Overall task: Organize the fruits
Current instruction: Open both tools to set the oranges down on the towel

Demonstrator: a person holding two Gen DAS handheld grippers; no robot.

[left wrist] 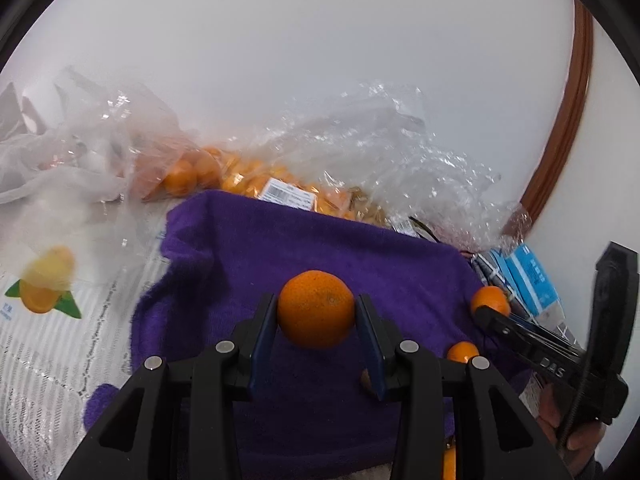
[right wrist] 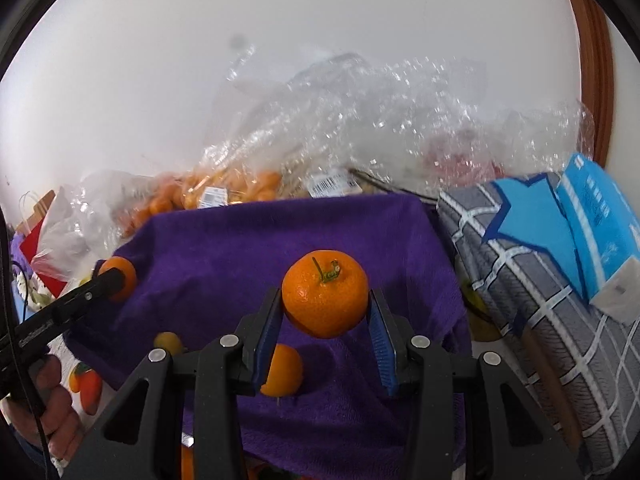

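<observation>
Each gripper, left gripper (left wrist: pixel 316 316) and right gripper (right wrist: pixel 325 312), clamps a mandarin; set them gently on the purple towel (left wrist: pixel 280 248), centre frame.

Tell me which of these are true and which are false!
1. Each gripper holds an orange. True: the left gripper holds one orange, and the right gripper holds a stemmed orange.
2. The cloth is green. False: the cloth is purple.
3. More oranges sit in a clear bag behind the cloth. True: bag.
4. The purple cloth has no fruit lying on it. False: a loose orange lies there.
</observation>
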